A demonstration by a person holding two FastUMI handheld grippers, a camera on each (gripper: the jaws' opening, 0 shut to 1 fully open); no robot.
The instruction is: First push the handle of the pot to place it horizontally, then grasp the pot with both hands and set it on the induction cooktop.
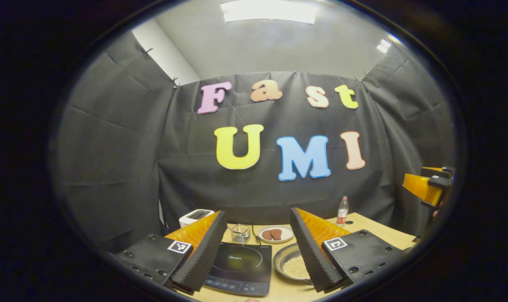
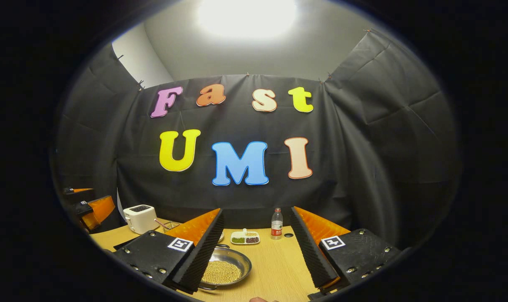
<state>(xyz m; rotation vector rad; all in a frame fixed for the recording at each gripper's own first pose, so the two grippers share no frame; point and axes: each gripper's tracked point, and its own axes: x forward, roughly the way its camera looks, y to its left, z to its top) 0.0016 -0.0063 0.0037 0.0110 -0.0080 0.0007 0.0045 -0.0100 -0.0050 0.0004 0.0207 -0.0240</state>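
- Hovering above the table, the left gripper has its fingers spread wide, grasping nothing.
- Right gripper hangs released too, nothing between its fingers.
- Pot, holding pale beans, sits just right of the induction cooktop, not on it.
- Beyond the cooktop: toaster, glass cup, plate; bottle farther right.

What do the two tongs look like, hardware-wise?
Both match: left tongs and right tongs have two wedge-shaped fingers with ribbed inner pads, orange shells behind, on black blocks with screws. Each block bears a square black-and-white marker.
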